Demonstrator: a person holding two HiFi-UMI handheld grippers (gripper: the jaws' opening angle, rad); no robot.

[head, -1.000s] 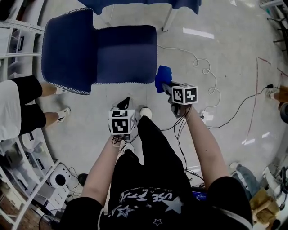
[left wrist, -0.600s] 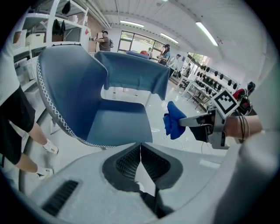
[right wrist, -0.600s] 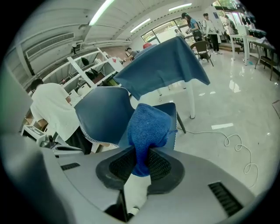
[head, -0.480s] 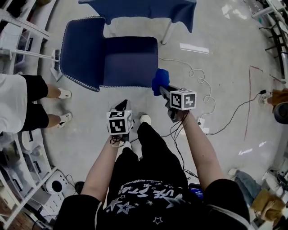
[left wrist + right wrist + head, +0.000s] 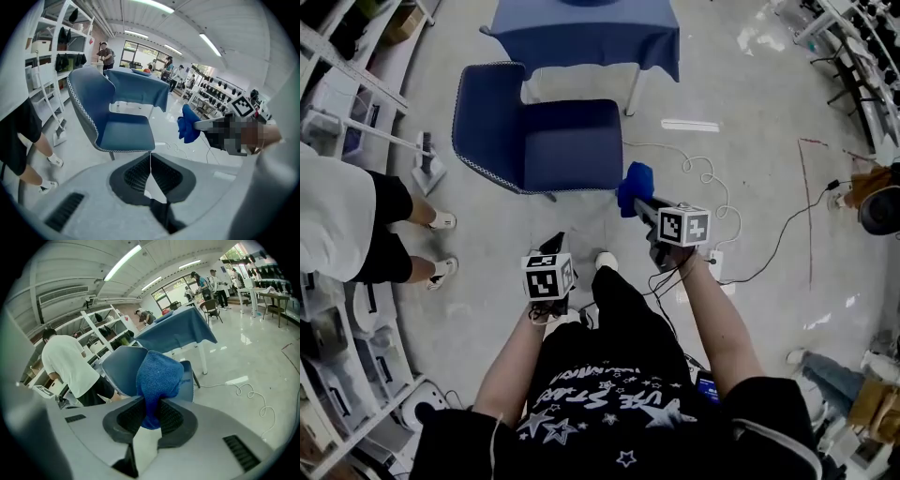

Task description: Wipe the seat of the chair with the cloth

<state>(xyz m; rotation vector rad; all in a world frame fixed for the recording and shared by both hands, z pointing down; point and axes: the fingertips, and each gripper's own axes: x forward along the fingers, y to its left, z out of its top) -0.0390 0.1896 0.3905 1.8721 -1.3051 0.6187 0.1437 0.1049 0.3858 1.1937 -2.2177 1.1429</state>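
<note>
— Where's the cloth [image 5: 157, 380]?
— Clamped in the right claw [image 5: 150, 416], held in the air at mid-frame, just off the lower-right corner of the chair [image 5: 553, 141] seat.
— And the left claw [image 5: 150, 169]?
— Closed on nothing, lower left.

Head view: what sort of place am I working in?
Probably a large workshop or lab hall rather than a home. It has a polished hard floor with loose cables, open shelving along the left, and a blue-draped table behind the chair.
</note>
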